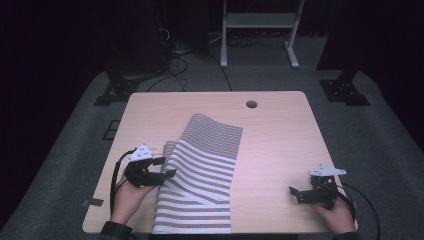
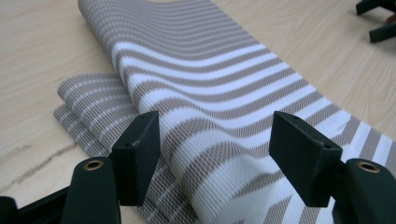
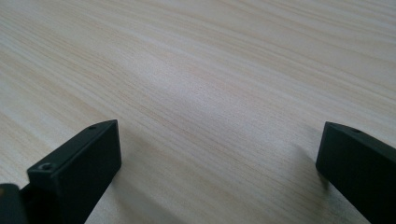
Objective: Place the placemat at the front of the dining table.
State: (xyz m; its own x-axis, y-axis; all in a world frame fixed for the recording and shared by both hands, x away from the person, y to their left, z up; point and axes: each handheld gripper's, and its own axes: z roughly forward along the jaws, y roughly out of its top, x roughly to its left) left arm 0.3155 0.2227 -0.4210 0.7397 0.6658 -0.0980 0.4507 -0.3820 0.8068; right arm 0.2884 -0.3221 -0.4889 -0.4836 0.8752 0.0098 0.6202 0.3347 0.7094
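Note:
A striped cloth (image 1: 205, 170) in white and taupe lies folded on the wooden table (image 1: 280, 130), running from the middle down to the front edge. Its far end bulges up. My left gripper (image 1: 168, 167) is at the cloth's left edge, held in a hand. In the left gripper view the cloth (image 2: 210, 93) rises in a soft fold between and beyond the jaws of the left gripper (image 2: 215, 135), which stand apart without pressing it. My right gripper (image 1: 296, 194) rests open near the front right corner. The right gripper (image 3: 219, 149) has bare wood between its fingers.
A round cable hole (image 1: 251, 104) sits near the table's far edge. Beyond the table stand a white frame (image 1: 260, 25) and dark stands with cables on the grey floor. Bare wood lies between the cloth and the right gripper (image 2: 378, 18).

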